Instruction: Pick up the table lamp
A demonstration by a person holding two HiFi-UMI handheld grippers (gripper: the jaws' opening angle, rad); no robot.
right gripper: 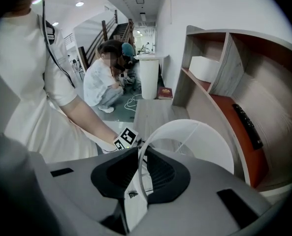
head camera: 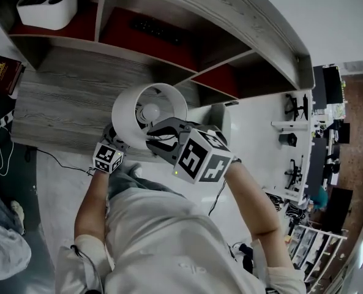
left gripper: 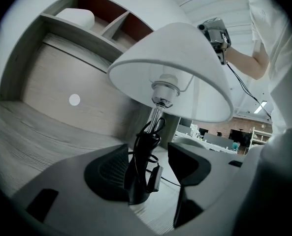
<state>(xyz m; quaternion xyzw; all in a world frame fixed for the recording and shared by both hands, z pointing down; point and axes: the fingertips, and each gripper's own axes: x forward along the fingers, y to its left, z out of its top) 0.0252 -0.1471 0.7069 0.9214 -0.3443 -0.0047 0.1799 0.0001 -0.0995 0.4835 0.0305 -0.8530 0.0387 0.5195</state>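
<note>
Where the grey wood bench (head camera: 59, 109) runs toward its front right corner, the table lamp (head camera: 147, 112) stands close to the front edge, its white shade open toward the head camera with the bulb (head camera: 150, 111) showing inside. In the left gripper view its dark base sits on the wood, and a bundled black cord (left gripper: 148, 141) is wound round the slim stem, with an inline switch (left gripper: 155, 178) hanging beside the base.

The right gripper (head camera: 161, 133) comes down steeply from above, and its pads are closed on the thin rim of the shade, which runs straight between them in the right gripper view (right gripper: 140, 173). The left gripper (head camera: 115, 141) lies low and nearly level under the shade. Its jaws stand wide apart around the base and the cord bundle (left gripper: 150, 157). The right pad is clear of the lamp, and the base sits just beside the left pad, with no squeeze on it to be seen.

Behind the lamp, along the back edge of the bench, rises a shelf unit with red-lined compartments. A white container (head camera: 46, 3) fills the far left one, and a dark flat remote-like thing (head camera: 157, 30) lies in the next. A brown box (head camera: 3, 72) sits past the left end of the bench. Beyond that end, in the right gripper view, a person (right gripper: 104, 80) crouches on the floor beside a tall white bin (right gripper: 148, 77).
</note>
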